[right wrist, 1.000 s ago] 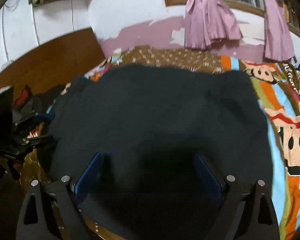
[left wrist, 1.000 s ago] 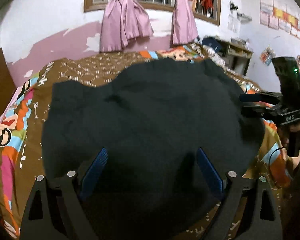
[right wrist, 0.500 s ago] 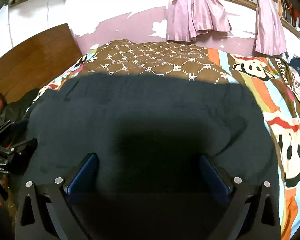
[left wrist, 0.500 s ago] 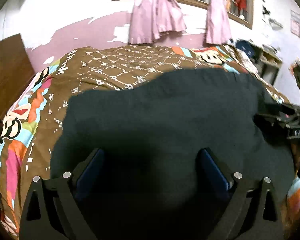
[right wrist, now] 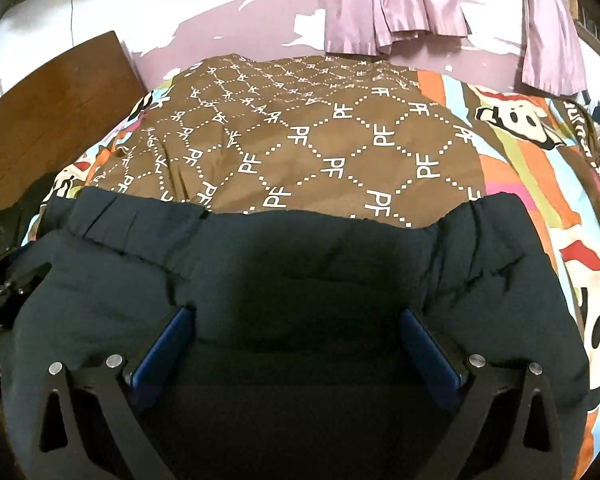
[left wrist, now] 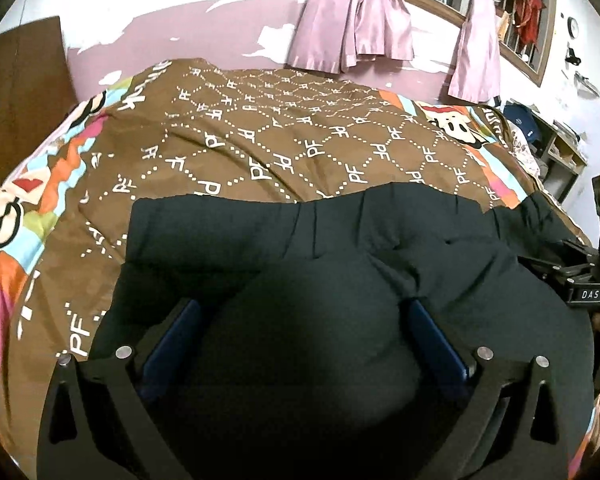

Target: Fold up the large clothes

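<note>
Our left claw (left wrist: 300, 344) has its blue pads spread wide, with dark cloth bulging up between them; we cannot tell whether it grips anything or just rests on the fabric. The right claw (right wrist: 296, 344) looks the same: pads apart, cloth between, grip unclear.

Outward from both lies the garment (left wrist: 340, 248), a dark piece with a waistband (right wrist: 140, 212) at its far edge, spread on the near half of the bed (left wrist: 260, 136).

A second ago the garment reached much farther up the bed, nearly to the far end of the brown quilt. Now its far edge sits around mid-bed and a wide stretch of quilt is bare beyond it. We judge that we have drawn the cloth toward us, or laid one fold over, so the piece is shorter and the next fold can begin once the layers lie flat.
</note>
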A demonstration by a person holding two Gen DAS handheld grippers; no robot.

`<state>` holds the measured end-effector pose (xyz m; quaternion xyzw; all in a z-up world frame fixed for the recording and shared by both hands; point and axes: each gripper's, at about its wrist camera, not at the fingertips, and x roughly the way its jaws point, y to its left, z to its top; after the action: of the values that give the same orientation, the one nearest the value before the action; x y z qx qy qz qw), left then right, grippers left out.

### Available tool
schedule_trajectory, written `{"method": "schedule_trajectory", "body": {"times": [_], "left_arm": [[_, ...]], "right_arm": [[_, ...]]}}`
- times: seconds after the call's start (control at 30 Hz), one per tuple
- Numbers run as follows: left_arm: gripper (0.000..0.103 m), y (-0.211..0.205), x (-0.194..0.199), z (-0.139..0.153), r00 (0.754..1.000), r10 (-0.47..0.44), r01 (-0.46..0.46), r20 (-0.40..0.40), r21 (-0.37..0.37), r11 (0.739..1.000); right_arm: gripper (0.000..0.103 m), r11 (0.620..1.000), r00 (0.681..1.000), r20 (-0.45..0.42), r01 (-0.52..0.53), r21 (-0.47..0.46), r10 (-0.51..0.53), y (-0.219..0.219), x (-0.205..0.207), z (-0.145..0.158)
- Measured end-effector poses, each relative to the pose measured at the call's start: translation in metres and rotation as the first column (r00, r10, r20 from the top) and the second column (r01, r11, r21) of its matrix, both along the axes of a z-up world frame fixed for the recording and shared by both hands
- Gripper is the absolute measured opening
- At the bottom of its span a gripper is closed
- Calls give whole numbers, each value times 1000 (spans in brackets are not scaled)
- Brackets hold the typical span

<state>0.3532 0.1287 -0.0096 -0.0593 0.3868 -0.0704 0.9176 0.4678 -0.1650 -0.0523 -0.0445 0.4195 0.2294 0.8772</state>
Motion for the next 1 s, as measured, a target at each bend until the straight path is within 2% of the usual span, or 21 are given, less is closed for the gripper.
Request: {"method": "schedule_trajectory", "body": {"times": [0.2, 0.33, 1.0], "left_arm": [[102, 4, 7, -7, 1000, 14, -14, 3, -41, 999], [102, 1, 6, -11, 999, 30, -29, 31, -35, 999], [102, -1, 9, -15, 999, 35, -33, 33, -34, 999]], "right_arm": [[103, 999, 1000, 3, 6, 37, -6, -3, 5, -9], [103, 998, 1000, -1, 7, 58, -7, -5, 8, -13], [103, 998, 1000, 3, 10, 69, -10, -5, 8, -16]]}}
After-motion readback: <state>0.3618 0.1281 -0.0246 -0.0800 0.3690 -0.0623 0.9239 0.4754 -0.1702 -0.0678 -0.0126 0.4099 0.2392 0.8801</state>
